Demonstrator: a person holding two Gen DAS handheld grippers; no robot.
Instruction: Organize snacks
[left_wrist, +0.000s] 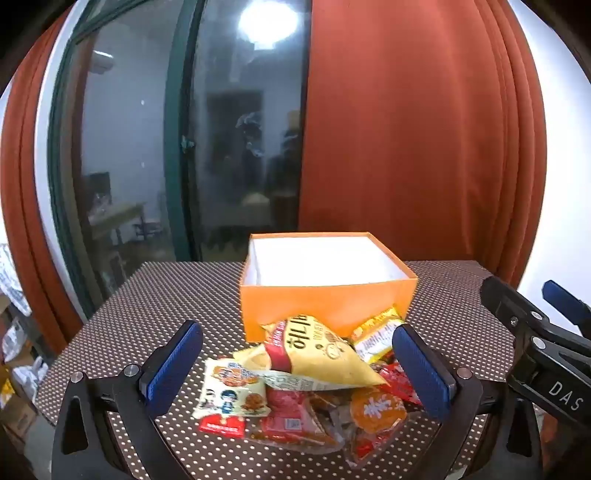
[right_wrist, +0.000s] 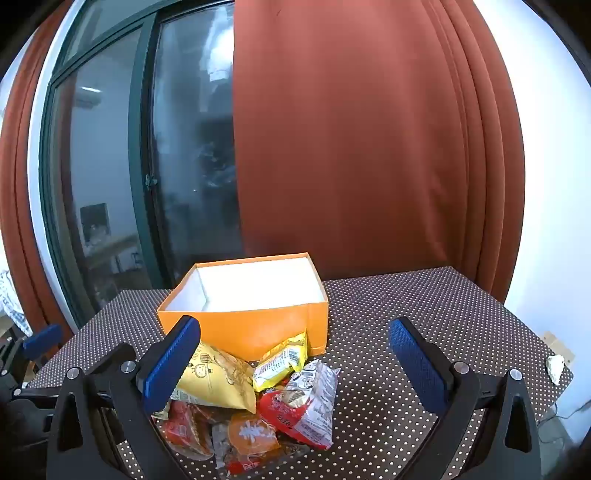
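evidently staged for sorting: snack pile (left_wrist: 310, 384) heaped loose on the dotted tablecloth (left_wrist: 147, 317), touching the near wall of the orange box (left_wrist: 325, 299), so that each packet needs only a short lift over the rim.

left gripper (left_wrist: 295, 369) spread wide, nothing between the blue pads, hovering with the pile straight ahead and partly between its fingers. right gripper (right_wrist: 295, 363) equally wide apart and empty, pile ahead and toward its left finger, box just beyond. seen from the left wrist, right gripper off to the right of the pile, clear of it.

box open-topped, no lid in sight, white inside and seemingly bare, though the floor near its front wall hidden from both views. stiff card, square corners, flat walls; likely steady enough to take drops without sliding.

on top, big yellow bag (left_wrist: 325, 354), puffed and pillow-shaped, leaning over the rest. beside it, toward the box, small yellow packet (right_wrist: 280, 360) with a barcode. right of that, red and white packet (right_wrist: 306, 402), crinkled, glossy. lower down, round orange wafer (right_wrist: 253, 435) in clear wrap, and a flat cartoon sachet (left_wrist: 231, 391) at the pile's left edge. all slick film, soft and shifting; probably best pinched at a sealed edge, top bag first.

small crumpled white scrap (right_wrist: 555, 367) far right of the right gripper, near the table edge.
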